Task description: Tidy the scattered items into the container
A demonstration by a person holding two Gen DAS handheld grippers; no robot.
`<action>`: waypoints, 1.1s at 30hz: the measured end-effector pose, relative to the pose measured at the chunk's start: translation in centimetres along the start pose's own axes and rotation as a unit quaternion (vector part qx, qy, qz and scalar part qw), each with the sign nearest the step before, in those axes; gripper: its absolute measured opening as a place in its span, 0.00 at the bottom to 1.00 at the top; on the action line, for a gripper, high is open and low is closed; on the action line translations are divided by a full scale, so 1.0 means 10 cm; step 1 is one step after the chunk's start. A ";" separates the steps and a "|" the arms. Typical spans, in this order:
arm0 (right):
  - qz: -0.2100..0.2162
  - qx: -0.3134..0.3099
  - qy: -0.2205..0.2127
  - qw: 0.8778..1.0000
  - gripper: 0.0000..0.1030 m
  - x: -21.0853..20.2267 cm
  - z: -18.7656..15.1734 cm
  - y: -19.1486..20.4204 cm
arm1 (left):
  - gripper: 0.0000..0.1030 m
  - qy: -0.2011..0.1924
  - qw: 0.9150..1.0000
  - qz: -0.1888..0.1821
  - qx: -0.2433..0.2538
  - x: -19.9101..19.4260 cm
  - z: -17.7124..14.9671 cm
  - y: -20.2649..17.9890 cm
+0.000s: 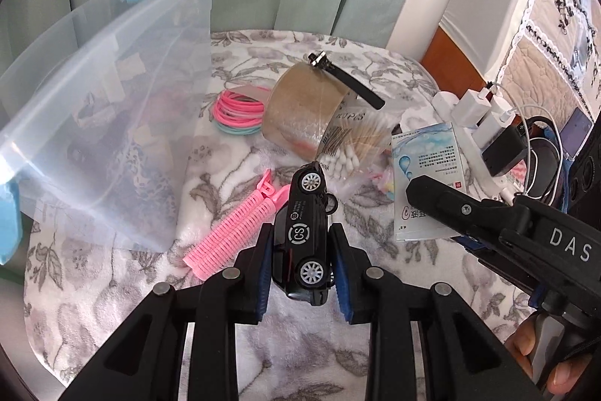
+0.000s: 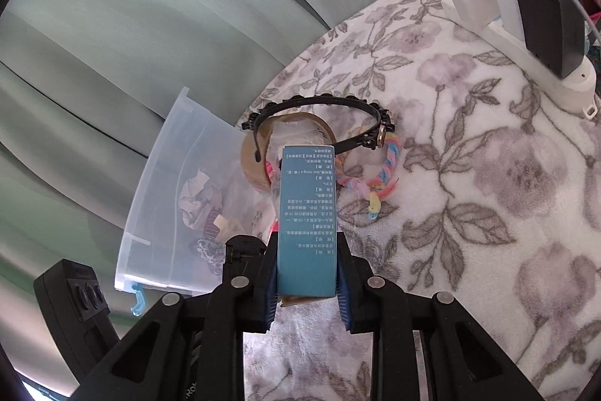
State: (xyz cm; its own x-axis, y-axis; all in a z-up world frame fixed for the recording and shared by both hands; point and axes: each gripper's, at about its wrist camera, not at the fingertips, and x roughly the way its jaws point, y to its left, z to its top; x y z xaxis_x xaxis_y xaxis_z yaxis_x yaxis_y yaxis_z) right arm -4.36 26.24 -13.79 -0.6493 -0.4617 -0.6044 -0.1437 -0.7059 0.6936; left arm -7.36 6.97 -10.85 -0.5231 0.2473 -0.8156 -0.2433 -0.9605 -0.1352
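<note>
Gripping a black toy car [image 1: 302, 235] between its blue pads, the left gripper [image 1: 300, 273] holds it nose-up above the flowered blanket [image 1: 112, 280]; the car's side bears a white ring mark reading "CS" with small print above it that is too fine to read. The right gripper [image 2: 308, 282] is clenched on a slim teal box [image 2: 306, 220] printed with rows of small white Chinese text, and seen from the left wrist its black body shows the white letters "DAS". The clear plastic container [image 1: 112, 108] stands at the left on the blanket, with crumpled paper and patterned bits inside. Between it and the grippers lie a pink hair roller clip [image 1: 233, 228], a bundle of pink and teal hair ties [image 1: 236, 113], a roll of brown tape [image 1: 304, 108] with a black studded headband [image 2: 323, 104] resting over it, and a bag of cotton swabs [image 1: 353, 145] marked with a barcode. A rainbow twisted pipe-cleaner ring [image 2: 379, 171] lies just beside the tape. A white power strip [image 2: 526, 47] with chargers sits at the blanket's far right edge
</note>
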 end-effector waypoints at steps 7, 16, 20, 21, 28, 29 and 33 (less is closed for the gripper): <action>0.010 -0.027 -0.040 0.999 0.27 -0.34 0.01 0.31 | 0.29 -0.049 0.999 -0.011 0.004 -0.39 0.10 -0.02; 0.031 -0.070 -0.102 0.992 0.27 -0.85 0.03 0.80 | 0.29 -0.124 0.992 -0.021 -0.010 -1.03 0.20 0.09; 0.041 -0.091 -0.122 0.988 0.27 -1.02 0.02 1.04 | 0.29 -0.156 0.987 -0.022 -0.022 -1.27 0.29 0.17; 0.043 -0.096 -0.128 0.986 0.27 -1.06 0.03 1.10 | 0.29 -0.165 0.986 -0.021 -0.026 -1.31 0.31 0.19; 0.059 -0.143 -0.157 0.975 0.27 -1.25 0.04 1.55 | 0.29 -0.215 0.974 -0.026 -0.060 -1.69 0.40 0.49; 0.061 -0.150 -0.159 0.974 0.27 -1.26 0.03 1.61 | 0.29 -0.221 0.973 -0.024 -0.064 -1.74 0.40 0.54; 0.069 -0.167 -0.160 0.970 0.27 -1.23 -0.01 1.79 | 0.29 -0.241 0.967 -0.016 -0.081 -1.90 0.40 0.71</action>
State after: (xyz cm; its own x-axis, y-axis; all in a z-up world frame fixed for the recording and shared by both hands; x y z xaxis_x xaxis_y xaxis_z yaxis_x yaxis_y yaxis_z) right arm 1.16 19.28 6.03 -0.8516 -0.4113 -0.3251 0.1767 -0.8090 0.5606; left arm -2.36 -4.07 5.93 -0.8472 0.2705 -0.4573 -0.1546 -0.9490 -0.2749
